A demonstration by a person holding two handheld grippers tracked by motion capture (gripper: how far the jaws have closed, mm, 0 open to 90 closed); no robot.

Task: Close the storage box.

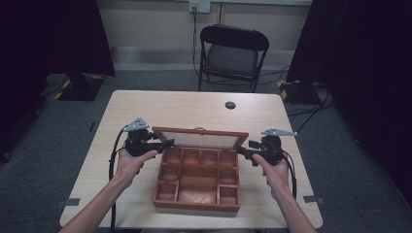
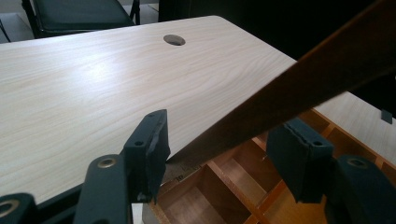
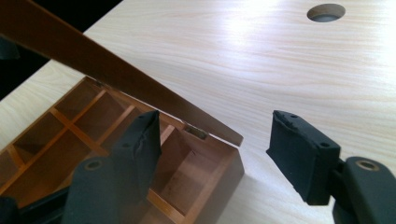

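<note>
Two grippers flank one wooden box (image 1: 197, 180) that sits on the near half of the desk (image 1: 160, 104), its long side running left to right across the person's front. Its hinged lid (image 1: 199, 138) stands raised along the far edge, leaning back, with a pale panel framed in wood and a small clasp at the top middle. Inside, thin partitions split the tray into a row of small compartments at the back, small ones down each side and a large one in the middle; all look empty.

Each gripper sits at one end of the lid, which reads as a two-sided hold on its side edges so it swings evenly on the hinges. The left gripper (image 1: 165, 144) points inward at the lid's left end; in the left gripper view its fingers (image 2: 152, 149) stand moderately apart with the lid's edge (image 2: 299, 79) passing between them, and no pad visibly presses on the wood. The right gripper (image 1: 244, 149) mirrors it at the right end; its fingers (image 3: 301, 151) are spread wide, the lid's corner (image 3: 219, 133) lying in the gap untouched.

Beyond the box, a round cable hole (image 1: 230, 105) marks the desk's far side, and a black folding chair (image 1: 232, 56) stands behind it.
</note>
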